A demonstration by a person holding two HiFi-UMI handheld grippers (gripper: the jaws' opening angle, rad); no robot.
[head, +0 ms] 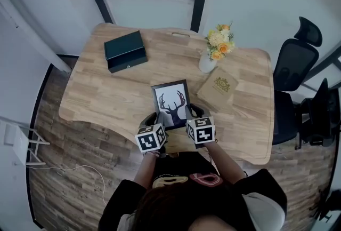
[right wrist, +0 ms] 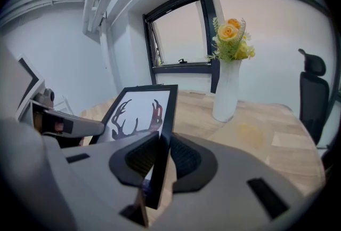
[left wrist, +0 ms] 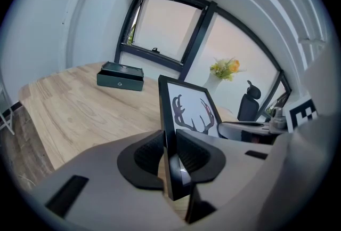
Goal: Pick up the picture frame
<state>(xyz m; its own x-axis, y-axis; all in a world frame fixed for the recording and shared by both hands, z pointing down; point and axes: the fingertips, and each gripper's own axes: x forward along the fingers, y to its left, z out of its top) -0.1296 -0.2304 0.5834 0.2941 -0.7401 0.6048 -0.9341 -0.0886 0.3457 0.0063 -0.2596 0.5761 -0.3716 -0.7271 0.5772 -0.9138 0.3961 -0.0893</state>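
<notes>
A black picture frame (head: 172, 103) with an antler print is held up off the wooden table (head: 106, 96), tilted toward me. My left gripper (head: 158, 122) is shut on the frame's left edge; in the left gripper view the frame (left wrist: 187, 111) stands clamped between the black pads (left wrist: 146, 152). My right gripper (head: 193, 118) is shut on the right edge; in the right gripper view the frame (right wrist: 139, 112) runs between its pads (right wrist: 184, 158). Both marker cubes hide the frame's near corners in the head view.
A dark green box (head: 125, 52) lies at the table's back left. A white vase of yellow flowers (head: 212, 54) and a tan booklet (head: 218, 86) sit just right of the frame. A black office chair (head: 295, 64) stands beyond the table's right edge.
</notes>
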